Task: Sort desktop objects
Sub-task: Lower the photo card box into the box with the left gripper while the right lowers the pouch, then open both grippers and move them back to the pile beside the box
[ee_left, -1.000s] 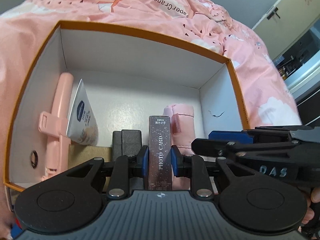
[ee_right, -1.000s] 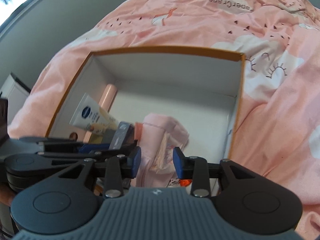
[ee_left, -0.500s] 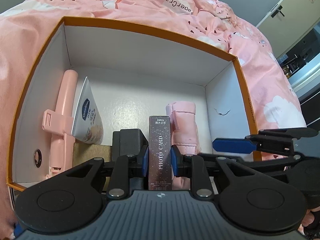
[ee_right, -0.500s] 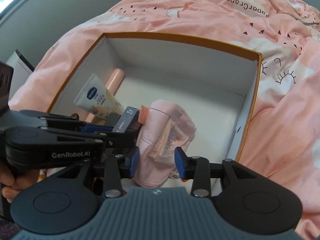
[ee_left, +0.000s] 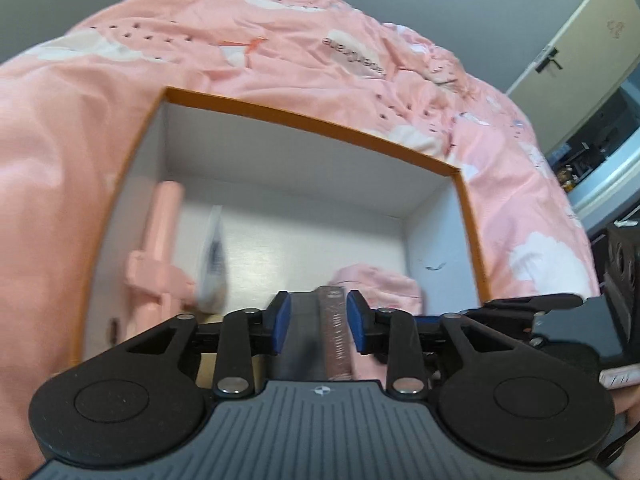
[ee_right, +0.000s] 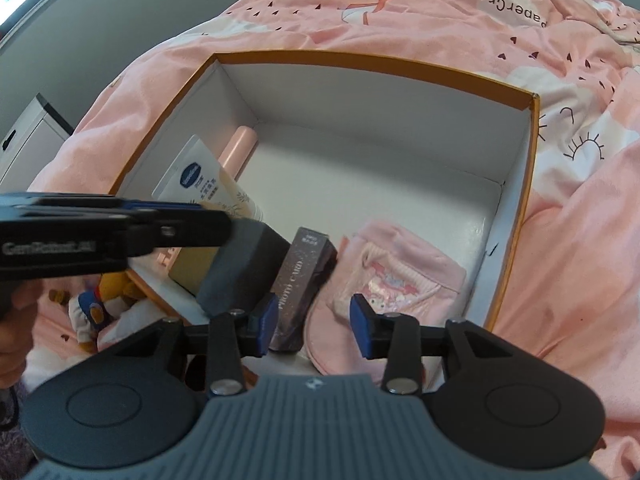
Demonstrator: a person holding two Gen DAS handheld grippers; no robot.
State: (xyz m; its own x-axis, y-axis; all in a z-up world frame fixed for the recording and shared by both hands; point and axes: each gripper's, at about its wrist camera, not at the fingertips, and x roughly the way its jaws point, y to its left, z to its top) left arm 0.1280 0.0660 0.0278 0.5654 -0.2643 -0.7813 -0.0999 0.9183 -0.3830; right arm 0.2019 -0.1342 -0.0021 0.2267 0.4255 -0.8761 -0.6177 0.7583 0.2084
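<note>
- Left gripper: jaws opening, released; the dark rectangular photo-card box lies inside the orange-rimmed white cardboard box, beside the pink fabric pouch.
- Withdraw straight upward; avoid nudging it.
- Right gripper: opening, empty.

Two wrist fisheyes, angled steeply down, close above.
Both shared the white, orange-rimmed cardboard box on pink bedding.
</note>
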